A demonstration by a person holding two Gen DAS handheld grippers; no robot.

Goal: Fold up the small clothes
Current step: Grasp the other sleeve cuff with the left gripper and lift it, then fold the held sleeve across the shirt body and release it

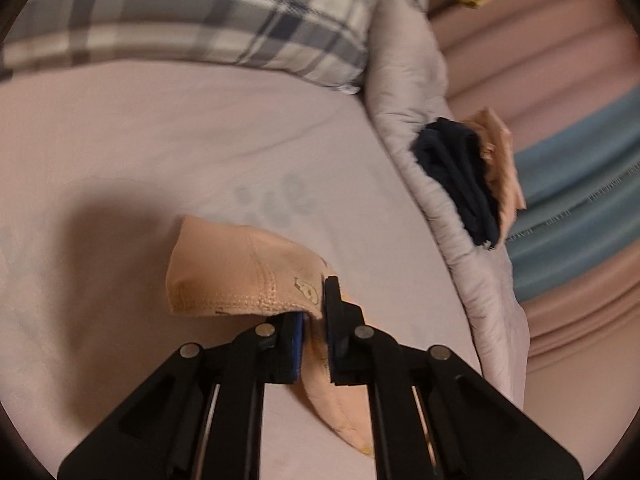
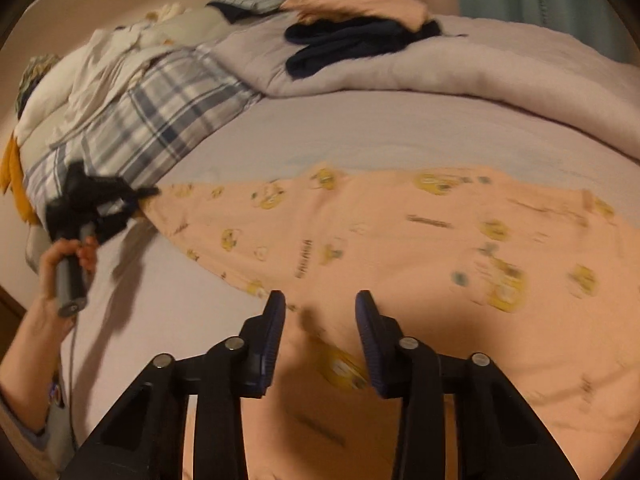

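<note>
Bedsheet (image 2: 280,136) under peach cartoon-print garment (image 2: 400,240)

A soft peach cloth garment with little yellow cartoon pictures (image 2: 360,236) lies spread out flat on the pale bed sheet (image 2: 320,132). One far corner of it is pulled to a thin point. That corner is lifted and folded over, so its plain inside and a stitched seam (image 1: 244,300) show. More small clothes, dark navy (image 2: 344,46) and peach (image 2: 360,2), lie piled on the grey quilt (image 2: 480,64).
</note>
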